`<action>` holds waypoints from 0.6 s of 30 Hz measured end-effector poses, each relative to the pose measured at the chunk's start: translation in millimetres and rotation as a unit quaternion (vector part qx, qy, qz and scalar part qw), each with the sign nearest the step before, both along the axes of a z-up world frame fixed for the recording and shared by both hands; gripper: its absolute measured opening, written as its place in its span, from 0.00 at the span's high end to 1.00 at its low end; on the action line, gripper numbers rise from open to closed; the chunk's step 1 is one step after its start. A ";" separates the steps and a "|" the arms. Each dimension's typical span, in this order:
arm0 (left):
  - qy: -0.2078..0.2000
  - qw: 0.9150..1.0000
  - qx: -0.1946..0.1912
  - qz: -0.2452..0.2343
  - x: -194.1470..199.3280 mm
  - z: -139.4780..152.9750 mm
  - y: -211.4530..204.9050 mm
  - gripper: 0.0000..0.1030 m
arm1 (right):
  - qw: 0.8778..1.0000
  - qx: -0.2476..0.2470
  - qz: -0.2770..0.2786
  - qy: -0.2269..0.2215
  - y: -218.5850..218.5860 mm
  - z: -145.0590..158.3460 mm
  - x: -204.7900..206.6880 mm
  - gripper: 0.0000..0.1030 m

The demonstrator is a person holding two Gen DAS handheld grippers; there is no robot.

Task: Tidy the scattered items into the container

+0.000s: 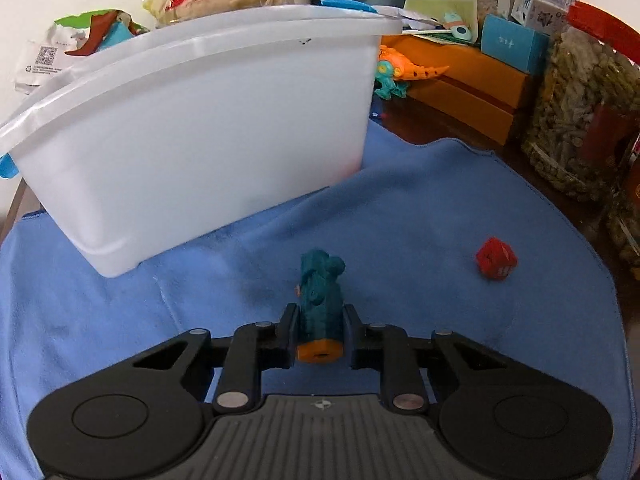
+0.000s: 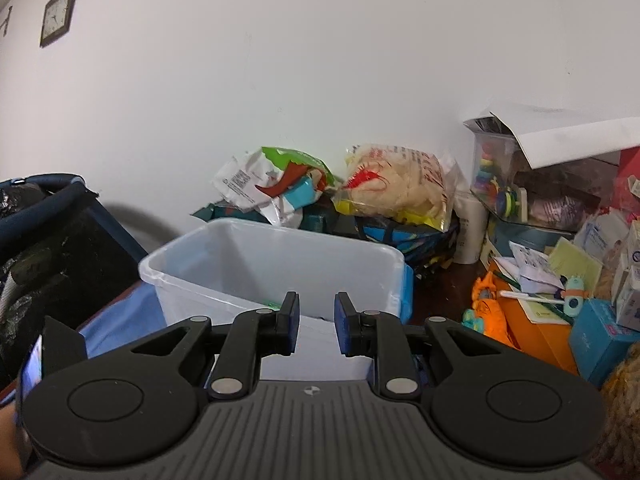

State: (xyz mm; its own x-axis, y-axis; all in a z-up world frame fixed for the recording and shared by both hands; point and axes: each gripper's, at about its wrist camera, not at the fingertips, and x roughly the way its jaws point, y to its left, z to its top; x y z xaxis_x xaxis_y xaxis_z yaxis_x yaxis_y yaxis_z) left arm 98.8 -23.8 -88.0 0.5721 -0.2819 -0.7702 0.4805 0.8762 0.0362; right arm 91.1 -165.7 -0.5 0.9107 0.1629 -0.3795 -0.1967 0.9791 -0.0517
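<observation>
Left tool (image 1: 320, 330): closed on teal toy (image 1: 321, 300), low over the blue cloth (image 1: 440, 208); right tool (image 2: 317, 322): narrowly parted, empty, above the bin (image 2: 276, 264); red die (image 1: 496, 258): loose on cloth, right of toy; step, by my reading: carry stage; next: lift toy over rim, release inside.

We see open blue cloth (image 1: 420, 208) from 12 to 3 o'clock, broken only by a red die (image 1: 496, 258). The white bin's (image 1: 208, 120) wall blocks 10 to 12 o'clock. Orange boxes (image 1: 472, 84) and a pellet jar (image 1: 580, 120) crowd 1 to 2 o'clock.
</observation>
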 end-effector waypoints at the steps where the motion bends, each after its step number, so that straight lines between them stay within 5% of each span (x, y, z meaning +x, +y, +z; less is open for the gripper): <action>1: 0.001 1.000 0.002 0.002 0.2 -0.3 -0.6 0.76 | 1.000 -0.003 -0.007 0.005 -3.1 -3.2 -0.6 0.67; 2: 0.002 1.000 0.003 0.003 0.7 -0.8 -1.3 0.74 | 1.000 -0.005 -0.011 0.015 -7.4 -9.7 -1.8 0.48; 3: 0.002 1.000 0.006 0.006 1.6 -0.6 -1.8 0.73 | 0.999 -0.007 -0.011 0.031 -12.2 -19.0 -3.7 0.43; 6: -0.014 0.999 0.027 0.013 3.8 -2.6 -5.1 0.51 | 0.995 -0.008 -0.008 0.099 -24.6 -63.6 -16.2 0.43; 9: -0.020 0.999 0.020 0.016 7.0 -3.9 -5.6 0.51 | 0.990 -0.012 -0.008 0.142 -28.7 -104.3 -30.6 0.46; 13: -0.029 1.000 0.007 0.009 2.0 -6.1 -7.8 0.73 | 0.986 0.002 -0.018 0.163 -30.2 -135.8 -34.1 0.56; 15: -0.038 0.999 0.010 0.003 -3.5 -6.2 -10.8 0.73 | 0.989 0.006 -0.019 0.149 -30.1 -143.5 -38.1 0.69; 18: -0.033 0.999 0.003 0.006 -7.5 -3.2 -10.9 0.74 | 0.990 -0.004 -0.008 0.144 -24.6 -140.1 -37.3 0.71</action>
